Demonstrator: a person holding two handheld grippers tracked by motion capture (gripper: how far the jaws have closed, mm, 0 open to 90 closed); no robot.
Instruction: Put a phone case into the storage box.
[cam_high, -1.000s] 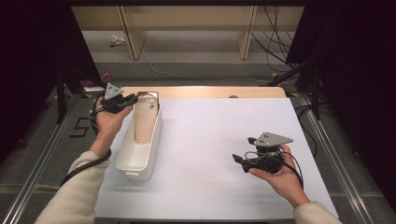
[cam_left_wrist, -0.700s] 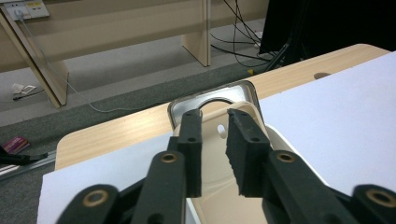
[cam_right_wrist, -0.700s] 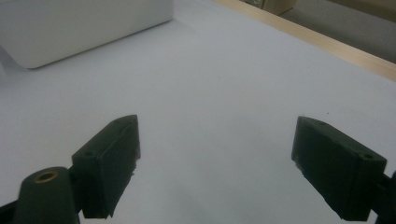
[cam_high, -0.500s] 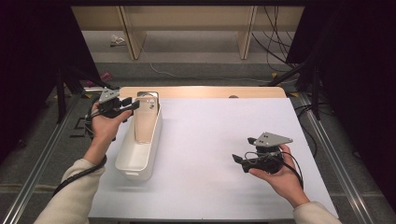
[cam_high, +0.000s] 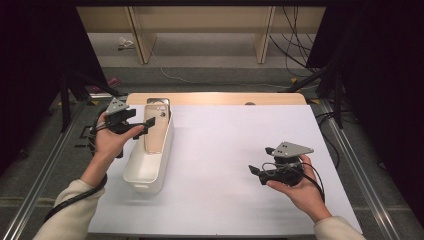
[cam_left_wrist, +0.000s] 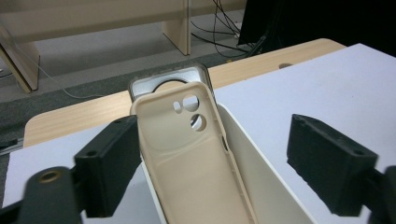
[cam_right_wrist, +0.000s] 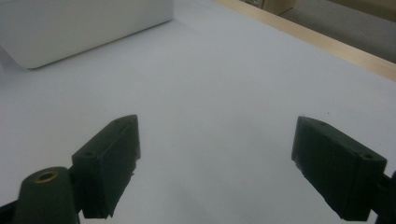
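At the left, the left gripper (cam_high: 141, 129) has just been opening; its jaws stand wide, gripping nothing. The beige phone case (cam_high: 156, 129) leans in the white bin (cam_high: 145, 175) just beside it. Right, the right gripper (cam_high: 256, 173) hovers wide open and empty-jawed.

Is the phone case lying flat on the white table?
No, the beige phone case stands tilted inside the white bin, leaning against its far end.
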